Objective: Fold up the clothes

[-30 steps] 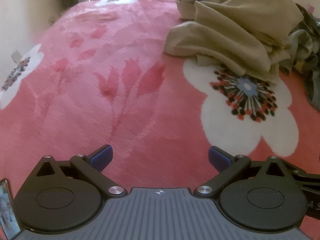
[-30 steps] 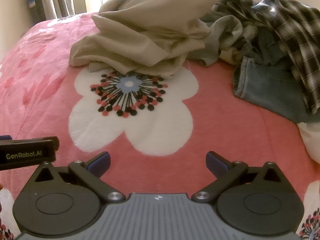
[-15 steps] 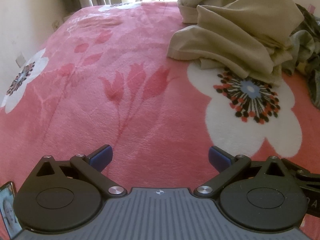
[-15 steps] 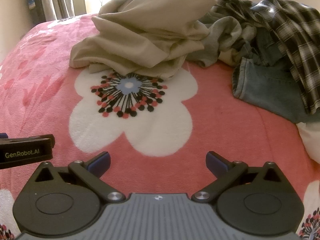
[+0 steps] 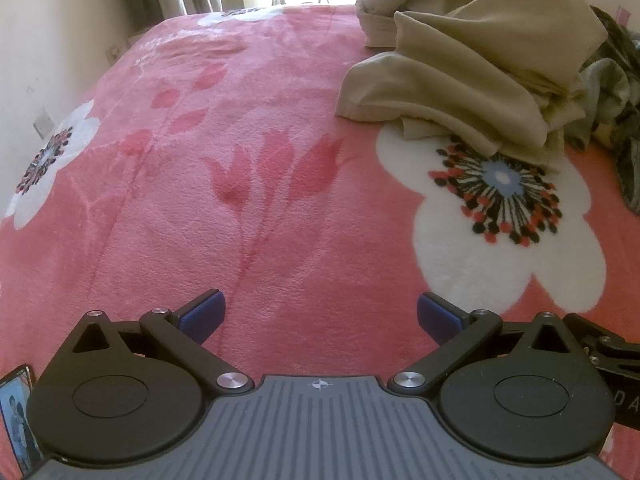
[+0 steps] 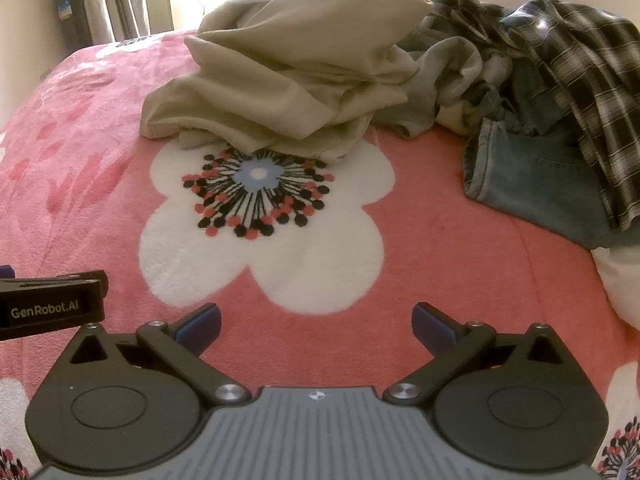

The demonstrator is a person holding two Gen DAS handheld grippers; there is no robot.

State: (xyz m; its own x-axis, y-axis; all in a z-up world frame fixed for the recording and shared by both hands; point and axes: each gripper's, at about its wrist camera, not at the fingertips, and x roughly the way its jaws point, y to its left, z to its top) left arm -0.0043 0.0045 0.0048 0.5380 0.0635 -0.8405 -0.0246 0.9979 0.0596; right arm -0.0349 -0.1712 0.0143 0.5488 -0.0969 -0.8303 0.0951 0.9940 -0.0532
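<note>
Both tools hang wide apart and empty above a pink floral blanket [image 5: 280,240]: the left gripper [image 5: 320,314] with blue pads spread, the right gripper [image 6: 316,322] likewise. Over the last second the left gripper's view has swung and steadied, bringing more of the blanket's far edge into sight, while the right gripper has barely shifted; neither has closed on cloth, so folding appears not yet begun.

Beyond the big white flower [image 6: 260,224] printed on the blanket, a crumpled beige garment [image 6: 288,80] lies heaped, its lower edge lapping the flower's far petals. It looks soft and bunched in overlapping folds, no hem or sleeve clearly laid out.

To the right of the flower lie jeans [image 6: 532,184] and, over them, a plaid shirt [image 6: 580,80], tangled.
</note>
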